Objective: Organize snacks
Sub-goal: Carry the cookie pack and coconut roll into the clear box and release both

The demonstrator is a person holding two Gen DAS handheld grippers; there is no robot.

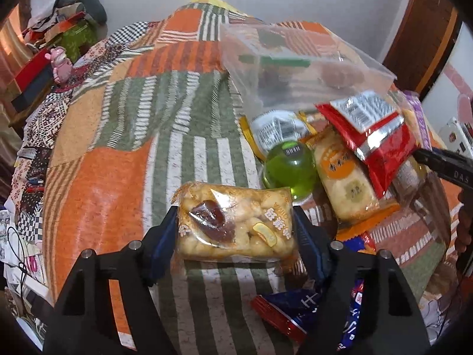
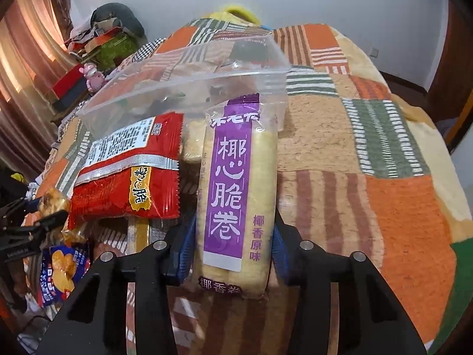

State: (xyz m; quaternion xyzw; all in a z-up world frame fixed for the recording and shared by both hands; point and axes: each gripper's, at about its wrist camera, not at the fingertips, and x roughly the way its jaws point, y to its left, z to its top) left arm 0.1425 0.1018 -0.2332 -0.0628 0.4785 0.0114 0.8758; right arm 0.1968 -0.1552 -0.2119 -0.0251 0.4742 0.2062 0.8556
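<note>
The purple-labelled wafer roll pack [image 2: 236, 195] reads 椰心脆卷 and 椰香原味; it stands lengthwise between the pads of the right hand-held gripper [image 2: 233, 251], which grasps it beside the clear bag [image 2: 189, 88]. The left hand-held gripper [image 1: 236, 230] clenches a puffed snack pack [image 1: 236, 222] above the bed [image 1: 133, 148].

Glossy plastic wraps the puffed-snack packet [image 1: 236, 222] and coconut roll packet [image 2: 235, 198] on a nubbly patchwork cloth blanket [image 1: 133, 136].
</note>
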